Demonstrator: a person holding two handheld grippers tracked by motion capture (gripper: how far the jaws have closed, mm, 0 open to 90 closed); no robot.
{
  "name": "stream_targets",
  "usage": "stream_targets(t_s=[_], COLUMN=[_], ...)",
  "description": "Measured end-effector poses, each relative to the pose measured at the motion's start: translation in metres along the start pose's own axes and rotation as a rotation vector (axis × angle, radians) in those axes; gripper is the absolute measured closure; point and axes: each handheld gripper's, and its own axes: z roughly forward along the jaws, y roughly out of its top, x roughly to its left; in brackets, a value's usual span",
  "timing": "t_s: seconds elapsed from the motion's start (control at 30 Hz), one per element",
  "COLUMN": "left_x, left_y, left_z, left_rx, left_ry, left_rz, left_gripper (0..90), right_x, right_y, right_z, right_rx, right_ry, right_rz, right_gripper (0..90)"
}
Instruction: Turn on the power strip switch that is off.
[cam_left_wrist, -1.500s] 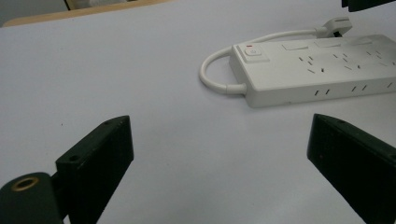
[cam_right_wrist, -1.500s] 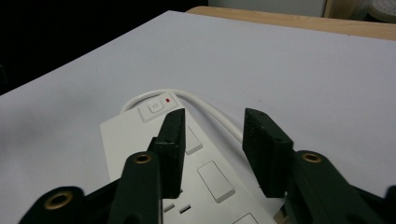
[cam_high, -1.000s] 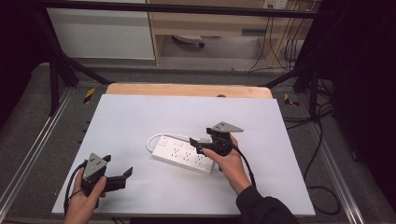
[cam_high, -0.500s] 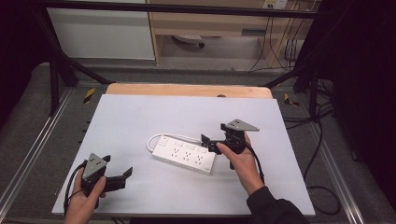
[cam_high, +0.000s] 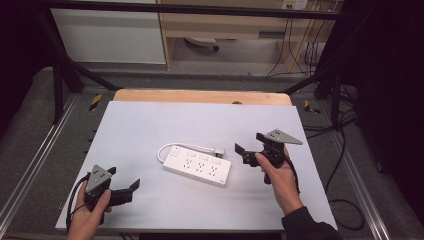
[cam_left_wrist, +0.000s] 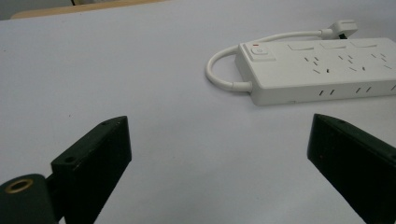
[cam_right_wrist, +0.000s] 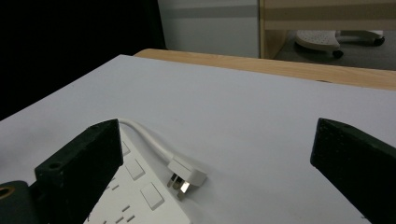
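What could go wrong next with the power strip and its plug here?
The plug lies loose beside the power strip, so nudging the strip could drag the short cord. The right hand-held gripper, jaws open and empty, hangs just past the strip's end; a low approach might push it instead of grasping it.

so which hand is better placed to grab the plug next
Right, probably. The right gripper hovers open just beside the plug of the power strip; the left gripper sits farther off, near the table's front edge.

Looks like I'm in some lab setup: white-topped wooden table (cam_high: 150, 125) inside a black metal frame (cam_high: 60, 75), loose black cables (cam_high: 300, 55) trailing over grey carpet (cam_high: 35, 125) behind it.
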Motion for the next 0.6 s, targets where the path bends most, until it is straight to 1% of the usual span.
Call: stream_targets(t_s=[0.27,0.4,0.6], left_x=[0.0,0.0,0.001], left_y=[0.0,0.0,-0.001], left_z=[0.0,0.0,0.0], left_rx=[0.0,0.001,0.003], left_ry=[0.003,0.004,0.007], left_rz=[-0.005,-0.006,-0.007], left_gripper=[6.3,6.3,6.3], right_x=[-0.017,-0.026,-0.038], right_y=[-0.006,-0.013,-0.024], right_z=[-0.022,-0.033,-0.049], right_rx=[-0.011,-0.015,-0.017], right_ry=[-0.041,-0.069,-0.101], right_rz=[0.015,0.034,0.046], right_gripper=[2.9,2.8,2.9])
